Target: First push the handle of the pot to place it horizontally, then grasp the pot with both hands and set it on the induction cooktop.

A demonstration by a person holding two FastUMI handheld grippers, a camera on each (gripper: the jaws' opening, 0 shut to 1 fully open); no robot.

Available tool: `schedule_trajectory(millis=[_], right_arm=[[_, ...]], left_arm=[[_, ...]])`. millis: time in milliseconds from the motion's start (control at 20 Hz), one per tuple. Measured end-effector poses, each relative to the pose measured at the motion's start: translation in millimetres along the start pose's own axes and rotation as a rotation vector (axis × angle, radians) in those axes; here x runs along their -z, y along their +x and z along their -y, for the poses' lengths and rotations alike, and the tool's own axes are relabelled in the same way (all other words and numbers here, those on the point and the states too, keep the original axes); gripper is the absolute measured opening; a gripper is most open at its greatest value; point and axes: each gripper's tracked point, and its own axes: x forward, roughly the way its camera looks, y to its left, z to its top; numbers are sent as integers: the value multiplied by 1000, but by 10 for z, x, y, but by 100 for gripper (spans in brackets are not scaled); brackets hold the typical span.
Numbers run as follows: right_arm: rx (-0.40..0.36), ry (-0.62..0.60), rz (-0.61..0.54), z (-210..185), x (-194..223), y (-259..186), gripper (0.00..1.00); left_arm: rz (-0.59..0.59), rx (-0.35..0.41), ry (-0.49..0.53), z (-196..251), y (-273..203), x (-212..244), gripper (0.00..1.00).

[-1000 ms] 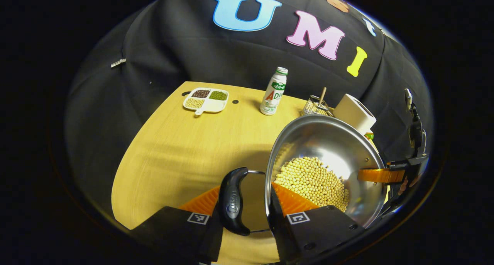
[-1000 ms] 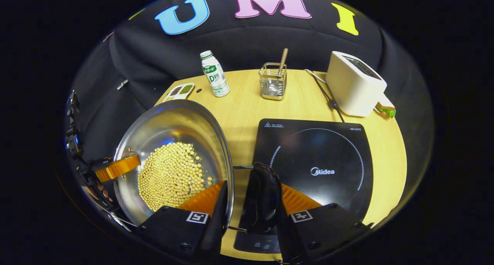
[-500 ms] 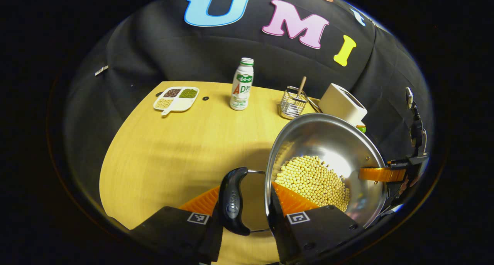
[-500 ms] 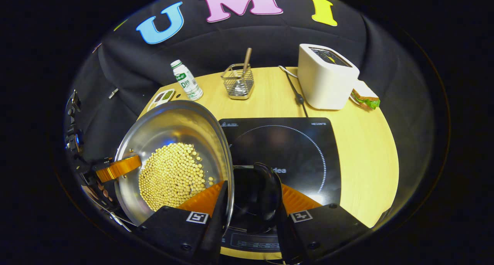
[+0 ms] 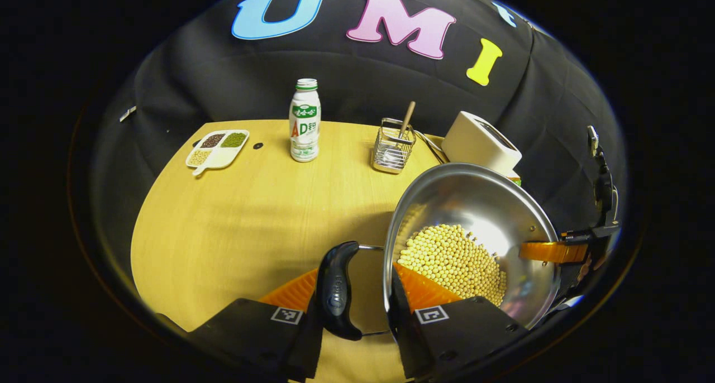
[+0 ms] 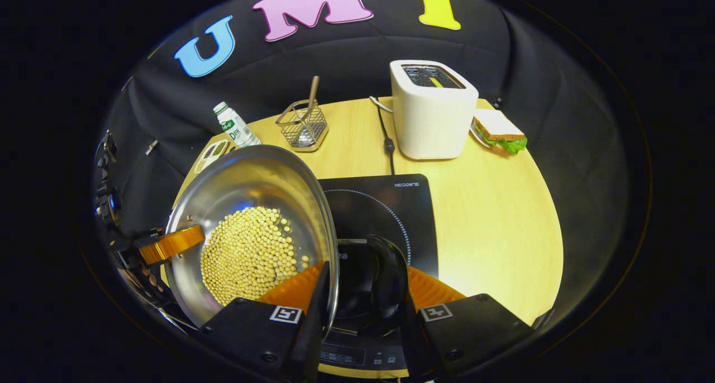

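Note:
A steel pot holding yellow beans hangs in the air between both grippers. My left gripper is shut on the pot's black left handle, one finger inside the rim. My right gripper is shut the same way on the opposite black handle. In the right gripper view the pot sits left, partly above the black induction cooktop. Each view shows the other gripper's finger at the pot's far rim.
On the wooden table stand a white drink bottle, a divided bean tray and a wire basket with a stick. A white toaster, its cord and a sandwich lie behind the cooktop.
Both grippers have carried the pot to the right, so it now overlaps the cooktop's left part. The grips on both handles are unchanged.

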Motion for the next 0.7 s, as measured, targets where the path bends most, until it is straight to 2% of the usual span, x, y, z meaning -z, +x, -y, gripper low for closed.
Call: schedule_trajectory(millis=[700], right_arm=[[9,26,-36,571,-79,196,61]], left_arm=[[-30,5,1,445,414,1,58]])
